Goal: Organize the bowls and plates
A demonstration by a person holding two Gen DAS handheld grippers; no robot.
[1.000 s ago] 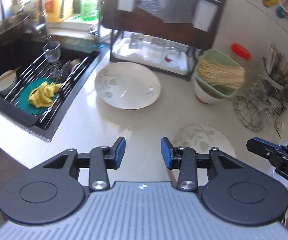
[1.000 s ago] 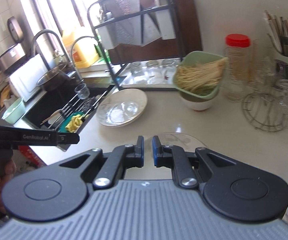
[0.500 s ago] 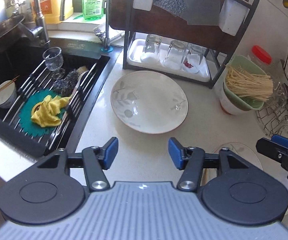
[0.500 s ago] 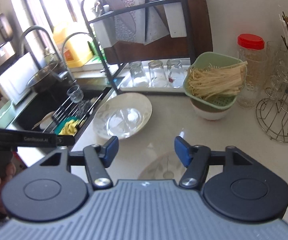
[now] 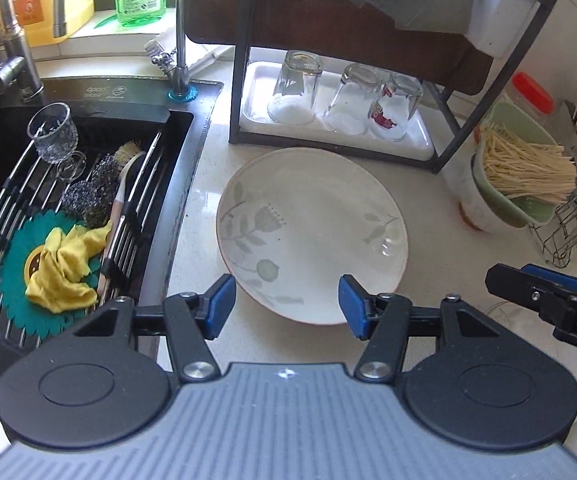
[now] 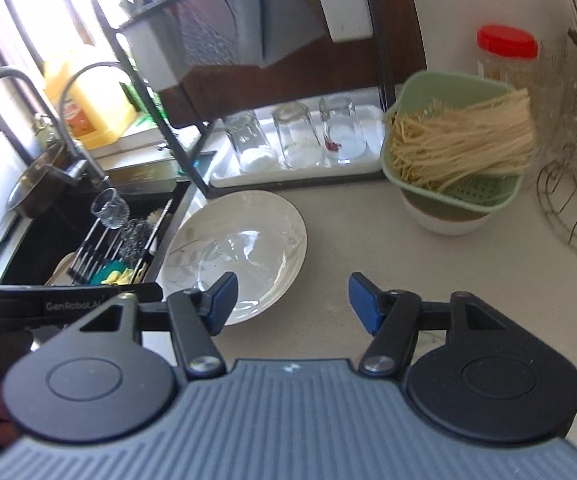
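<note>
Nearest the cameras, the left gripper (image 5: 286,300) has its jaws spread wide over the near rim of the leaf-patterned plate (image 5: 312,232), grasping nothing, and the right gripper (image 6: 292,300) is likewise released, its jaws apart just right of that plate. The plate lies flat on the pale worktop (image 5: 428,216), with the sink (image 5: 88,184) to its left. Beyond the plate stands a dark rack (image 5: 344,80) holding three upturned glasses (image 5: 346,100), and right of the plate a green strainer of noodles (image 6: 456,148) sits in a white bowl (image 6: 446,220).
</note>
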